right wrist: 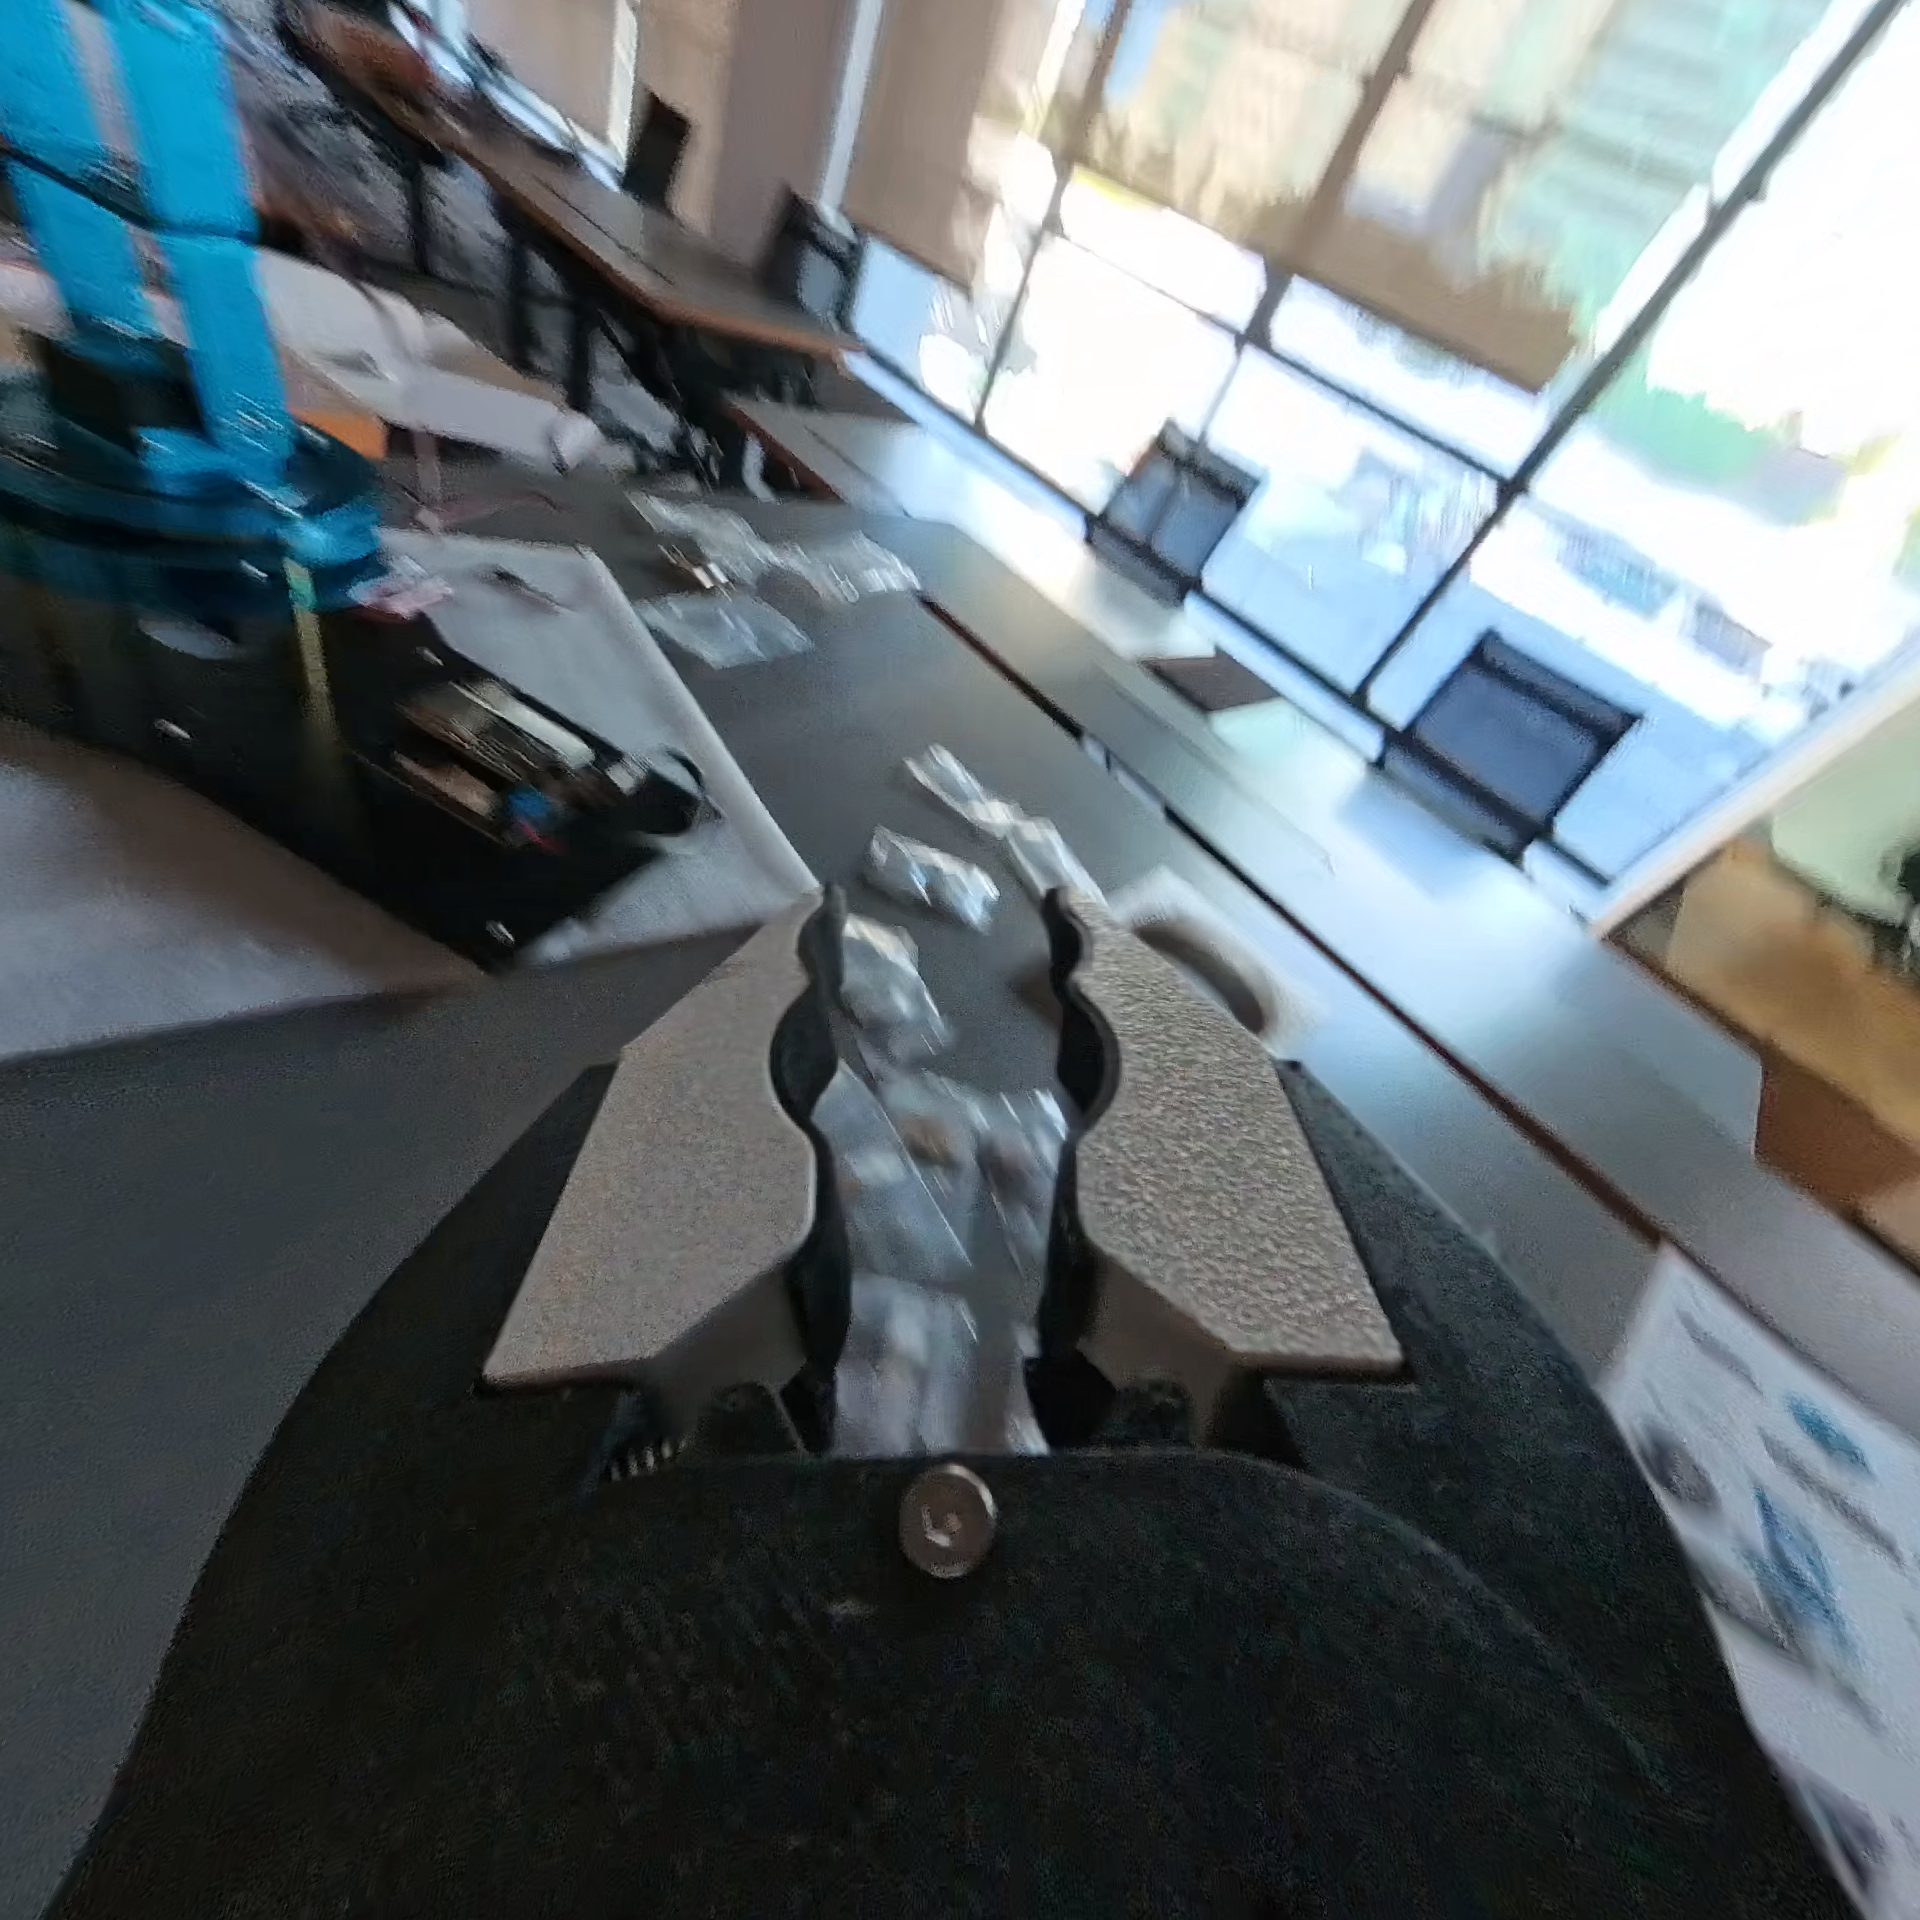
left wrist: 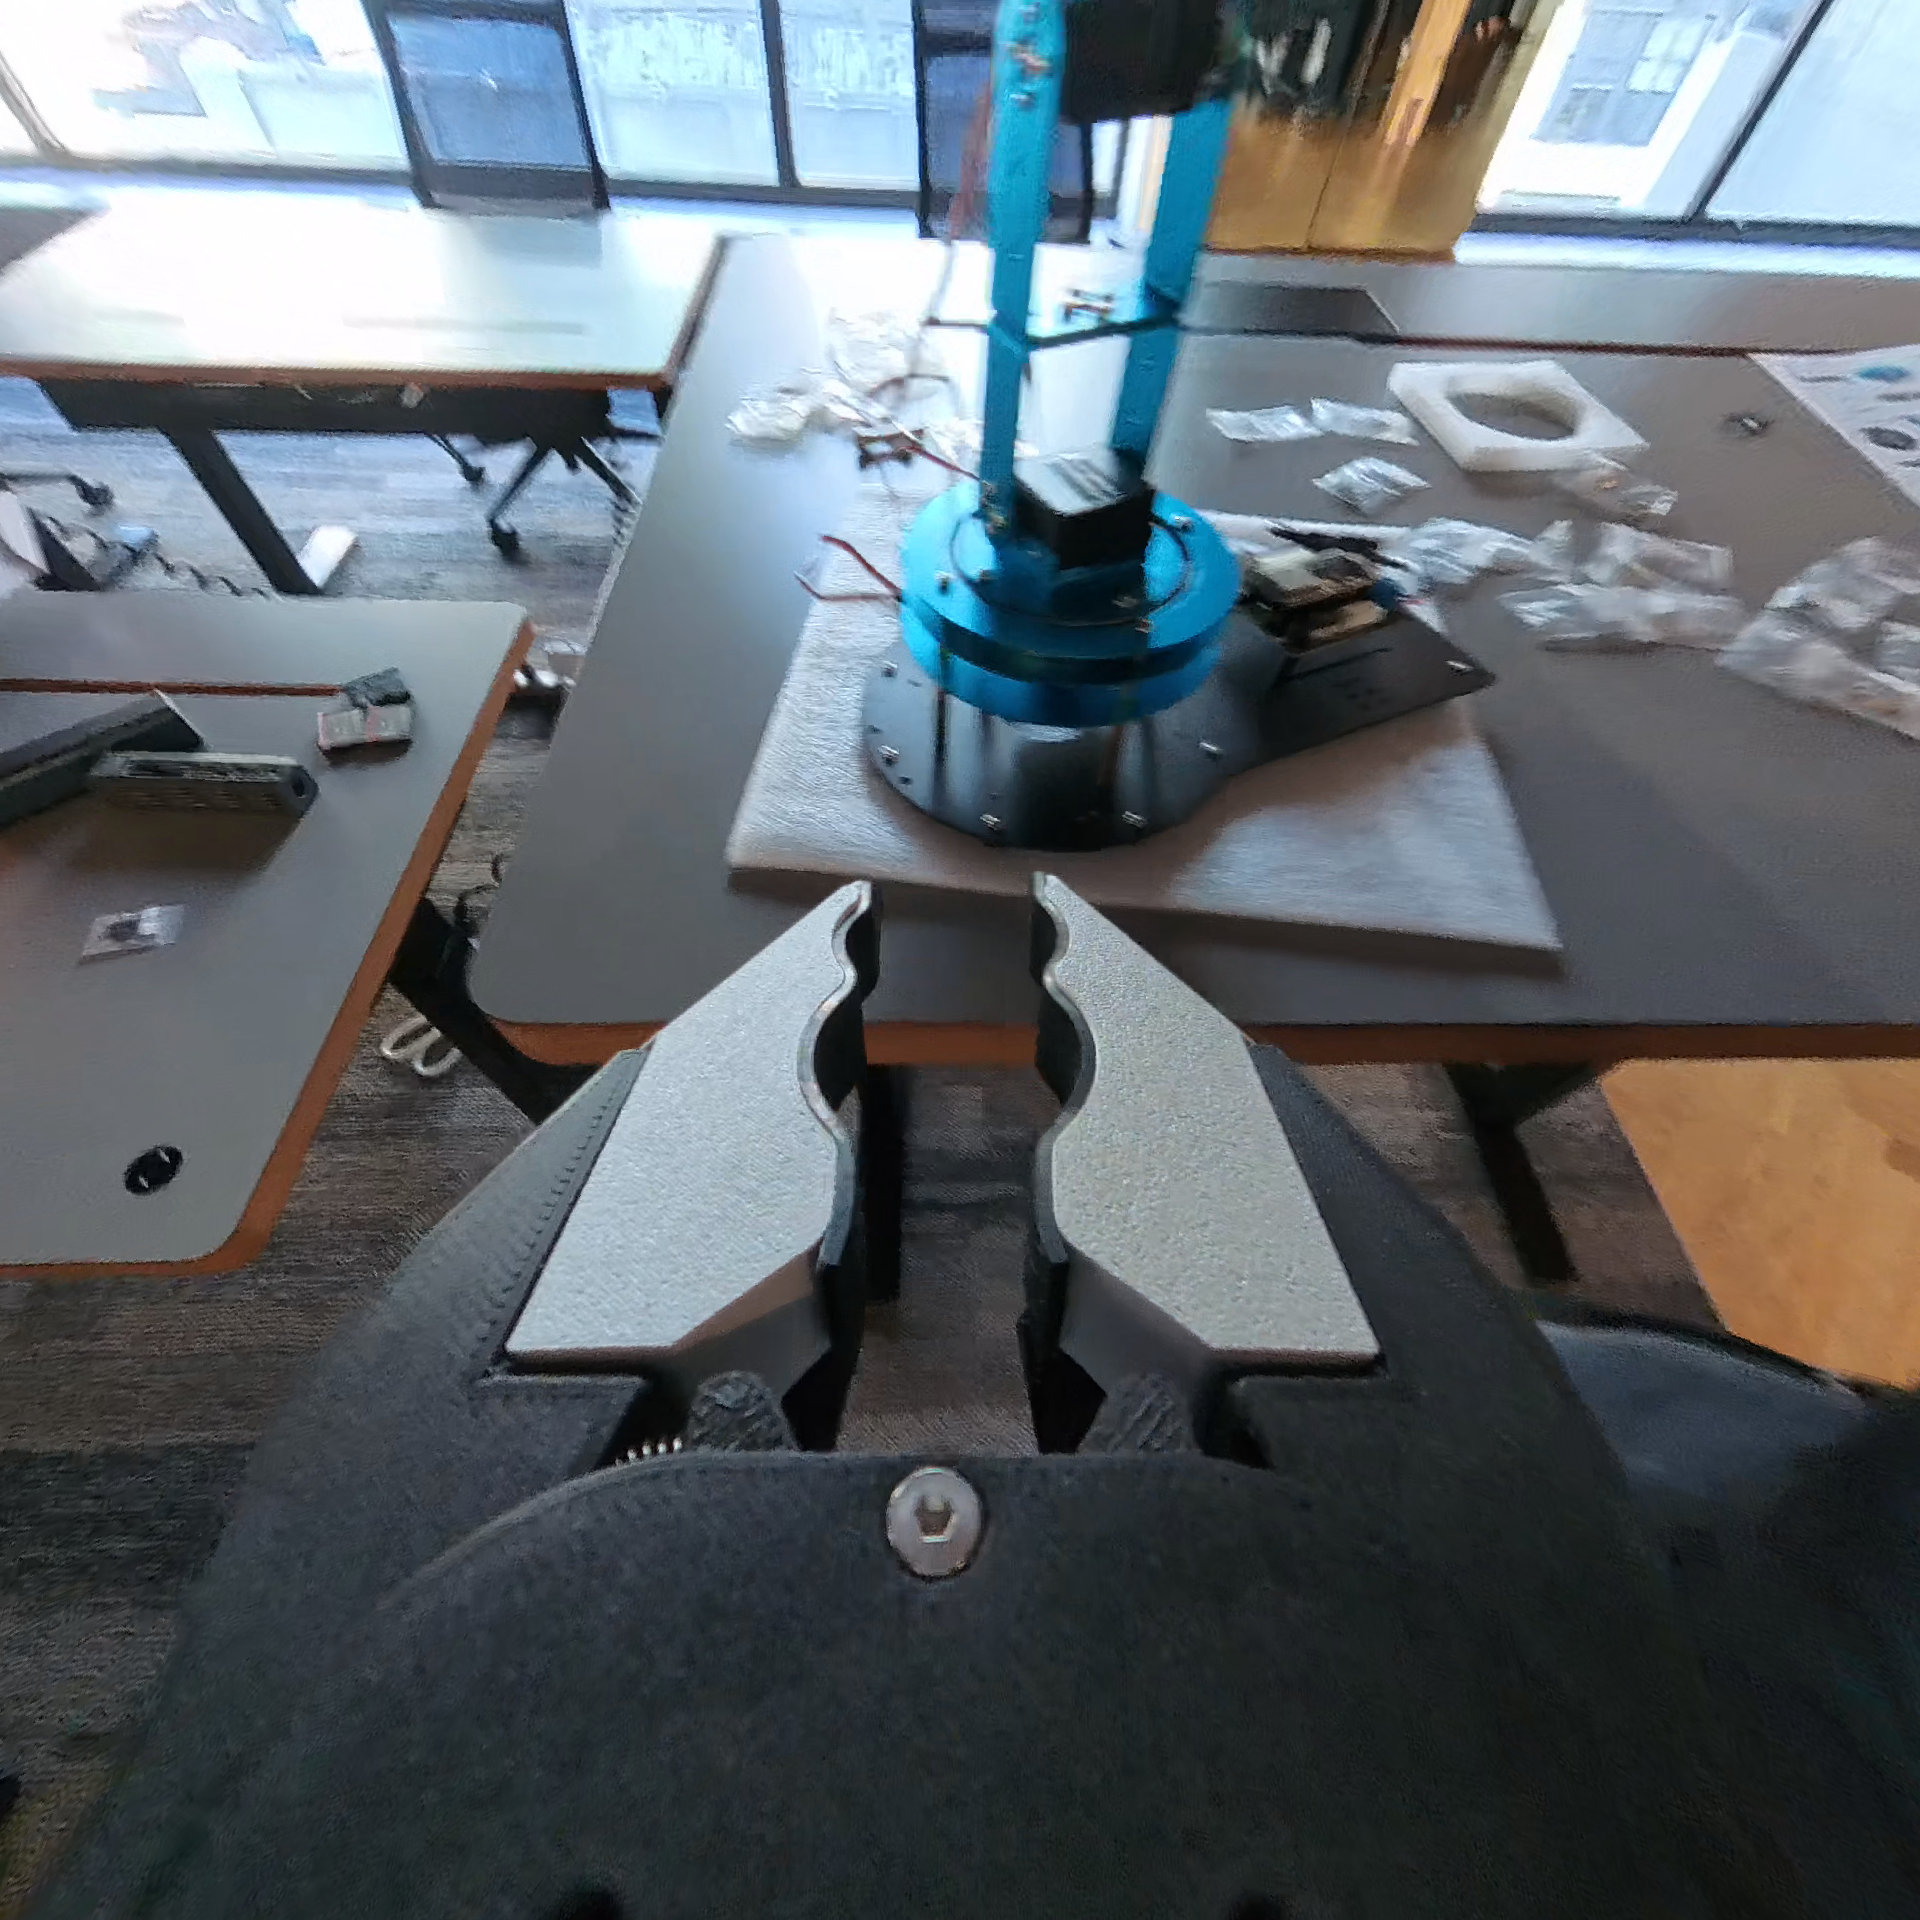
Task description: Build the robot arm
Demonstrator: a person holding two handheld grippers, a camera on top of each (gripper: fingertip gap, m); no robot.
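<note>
A blue metal robot arm kit (left wrist: 1070,582) stands on a black base plate (left wrist: 1039,769) on a grey mat (left wrist: 1299,862) on the dark table (left wrist: 665,810). My left gripper (left wrist: 951,894) is open and empty, held off the table's near edge, pointing at the kit's base. My right gripper (right wrist: 940,914) is open and empty, tilted, low over the table above several small clear plastic bags (right wrist: 925,883). In the blurred right wrist view the blue kit (right wrist: 156,343) is at the upper left, with a circuit board (right wrist: 488,748) on its black base.
More clear parts bags (left wrist: 1621,592), a white foam ring (left wrist: 1512,410) and a printed sheet (left wrist: 1860,405) lie on the table right of the kit. Loose red wires (left wrist: 883,436) lie behind it. Other tables stand to the left (left wrist: 208,935), with dark devices. Windows are behind. Tip to tip, the grippers are about 45 cm apart. The right gripper is farther from the black base plate (left wrist: 1039,769), some 35 cm, than the left, some 15 cm.
</note>
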